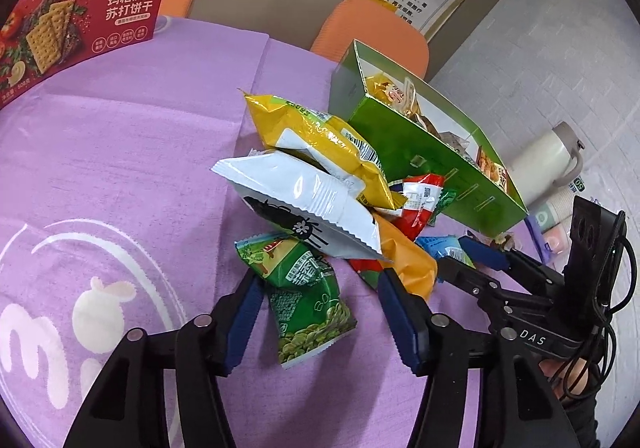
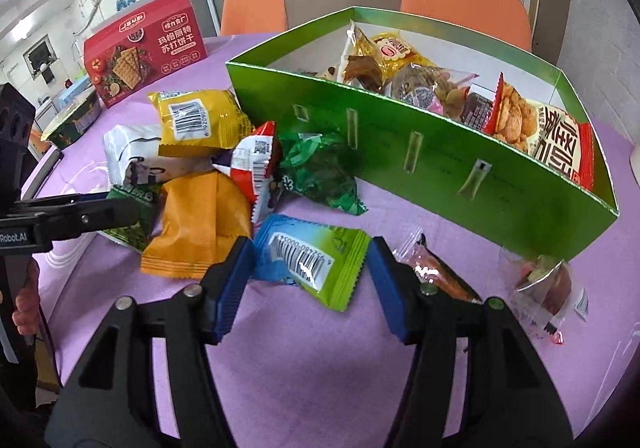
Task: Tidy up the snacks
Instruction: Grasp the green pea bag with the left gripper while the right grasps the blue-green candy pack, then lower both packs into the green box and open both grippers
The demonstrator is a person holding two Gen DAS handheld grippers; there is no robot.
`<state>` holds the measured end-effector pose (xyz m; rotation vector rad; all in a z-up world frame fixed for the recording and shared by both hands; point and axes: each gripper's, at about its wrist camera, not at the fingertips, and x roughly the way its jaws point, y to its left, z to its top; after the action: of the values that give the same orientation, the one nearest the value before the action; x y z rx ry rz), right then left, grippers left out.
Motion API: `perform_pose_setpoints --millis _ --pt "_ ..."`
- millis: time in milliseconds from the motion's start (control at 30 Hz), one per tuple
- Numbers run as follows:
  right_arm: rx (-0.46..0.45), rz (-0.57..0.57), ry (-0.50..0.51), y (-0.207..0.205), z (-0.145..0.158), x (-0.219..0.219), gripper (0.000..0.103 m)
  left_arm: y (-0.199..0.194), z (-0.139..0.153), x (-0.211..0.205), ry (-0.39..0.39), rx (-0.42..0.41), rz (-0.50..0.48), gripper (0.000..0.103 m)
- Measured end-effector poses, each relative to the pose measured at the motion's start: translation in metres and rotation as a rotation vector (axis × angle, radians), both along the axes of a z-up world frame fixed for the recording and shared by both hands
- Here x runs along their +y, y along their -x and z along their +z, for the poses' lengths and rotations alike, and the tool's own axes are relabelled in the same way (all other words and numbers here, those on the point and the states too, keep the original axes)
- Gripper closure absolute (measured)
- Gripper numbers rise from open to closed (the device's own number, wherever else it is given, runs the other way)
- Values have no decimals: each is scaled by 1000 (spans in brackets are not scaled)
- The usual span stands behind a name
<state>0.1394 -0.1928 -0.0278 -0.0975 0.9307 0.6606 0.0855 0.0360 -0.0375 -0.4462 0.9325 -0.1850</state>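
Straddling green pea pkt (image 1: 308, 298) w/ left gripper (image 1: 318, 318), right gripper (image 2: 306, 288) round blue-green pkt (image 2: 310, 256)

The white packet (image 1: 304, 200) hides the pile beneath; the red cracker box (image 1: 76, 8) is perhaps edge-cropped.

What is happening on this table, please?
A person with a gripper in each hand is sorting snacks into the green box. The left gripper straddles a green pea packet; the right gripper straddles a blue-green packet. Both jaws look open, neither packet is lifted. More packets are piled on the purple cloth.
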Motion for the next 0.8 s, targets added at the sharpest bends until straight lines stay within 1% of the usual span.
perform_pose_setpoints --millis 133,167,200,233,267,367,467,567,667,800 --pt "16 -16 -15 -2 -5 -4 38 -3 1 -7 -51 -14 3 40" --pt "16 -20 -20 -1 -5 -5 38 -2 1 -8 -67 -15 5 44" --pt "11 -23 -16 -1 -4 -5 40 -1 1 -9 -88 -14 10 54" --pt "3 -27 -5 0 -4 -5 55 0 1 -9 -109 -13 14 59" --pt "1 -28 1 0 -4 -6 68 1 1 -7 -119 -11 20 67" --pt "24 -35 -40 2 -4 -13 70 5 -1 3 -67 -9 33 70" --pt "1 -37 -42 12 1 -17 71 14 -1 8 -50 -7 40 72" --pt "-30 -36 -52 23 12 -23 71 27 5 14 -40 -15 41 72" --pt "-58 -35 -72 30 25 -29 71 39 21 17 -38 -50 33 73" --pt "-118 -40 -94 35 50 -33 71 44 52 10 -59 -123 -18 73"
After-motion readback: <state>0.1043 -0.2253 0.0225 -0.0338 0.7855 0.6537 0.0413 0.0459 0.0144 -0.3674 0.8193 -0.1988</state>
